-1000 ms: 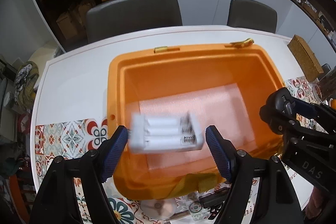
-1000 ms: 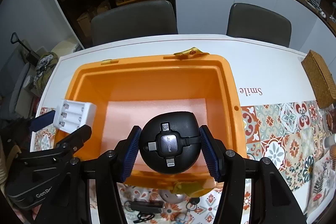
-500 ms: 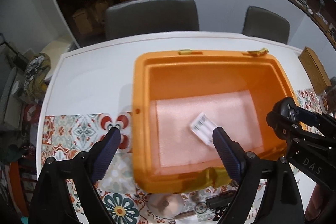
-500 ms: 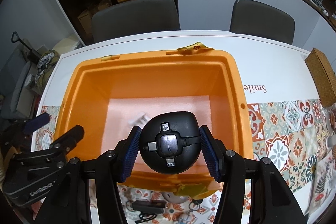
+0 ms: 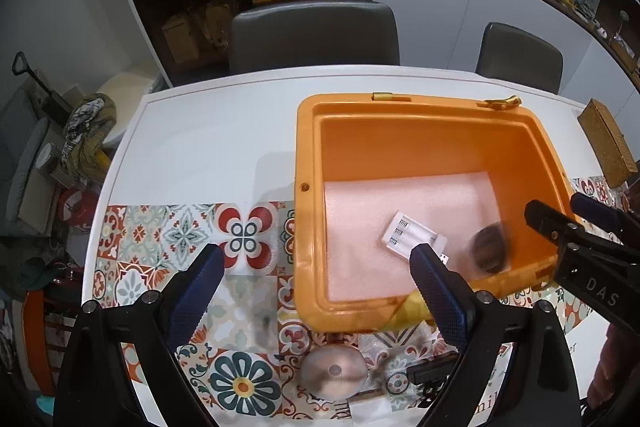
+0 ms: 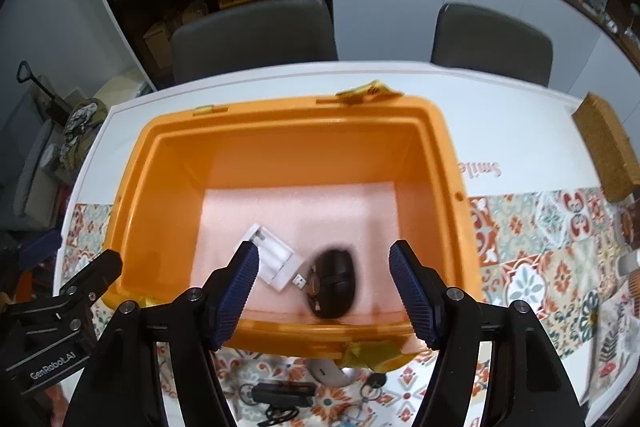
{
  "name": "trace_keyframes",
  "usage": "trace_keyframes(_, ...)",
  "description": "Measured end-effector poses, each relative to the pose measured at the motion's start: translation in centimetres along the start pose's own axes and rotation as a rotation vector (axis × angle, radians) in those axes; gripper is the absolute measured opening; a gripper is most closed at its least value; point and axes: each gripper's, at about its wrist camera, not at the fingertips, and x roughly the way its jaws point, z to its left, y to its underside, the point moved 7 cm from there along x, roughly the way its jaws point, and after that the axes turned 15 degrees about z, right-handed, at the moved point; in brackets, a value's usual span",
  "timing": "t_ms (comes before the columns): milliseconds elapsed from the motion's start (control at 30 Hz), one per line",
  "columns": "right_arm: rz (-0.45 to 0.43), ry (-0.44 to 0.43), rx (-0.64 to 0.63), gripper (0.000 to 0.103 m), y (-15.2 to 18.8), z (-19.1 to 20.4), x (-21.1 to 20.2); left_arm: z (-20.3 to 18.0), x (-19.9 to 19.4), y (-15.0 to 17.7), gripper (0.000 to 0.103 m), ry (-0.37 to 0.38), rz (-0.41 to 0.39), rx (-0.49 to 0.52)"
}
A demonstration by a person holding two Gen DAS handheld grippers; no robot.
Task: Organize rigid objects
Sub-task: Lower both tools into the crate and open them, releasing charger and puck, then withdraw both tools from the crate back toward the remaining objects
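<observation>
Fingers of my left gripper (image 5: 316, 279) stand wide apart with nothing between them, having just been opening; they hang over the patterned tile-print mat (image 5: 180, 239) and the near left edge of the open orange plastic bin (image 5: 308, 163). My right gripper (image 6: 324, 283) has its blue-padded jaws parted too, just opened further, and nothing is pressed between the pads. Below it, on the pale pink foam sheet (image 6: 304, 211) lining the bin's floor, lies the round black charger hub (image 6: 332, 283), blurred in both views. Just beside it, to its left, the white plastic battery charger (image 6: 276, 259) rests flat at a slant, its slots facing up. Both task pieces sit inside the bin, near its front wall. A round metallic disc (image 5: 334, 371) lies on the mat in front of the bin.
</observation>
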Motion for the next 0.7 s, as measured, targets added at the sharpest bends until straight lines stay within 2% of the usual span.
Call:
trace_keyframes(233,-0.054,-0.014,-0.009,0.068,2.4,0.5,-2.6,0.4,-1.9,1.9,0.096,0.030,-0.038,-0.021)
trace_keyframes(467,-0.081,-0.040,-0.006,0.068,5.0,0.7,-4.1,0.9,-4.1,3.8,0.099,0.025,-0.092,-0.042)
trace_keyframes(700,-0.083,-0.069,0.002,0.068,7.4,0.7,-4.6,1.4,-4.7,6.4,0.100,0.051,-0.091,-0.076)
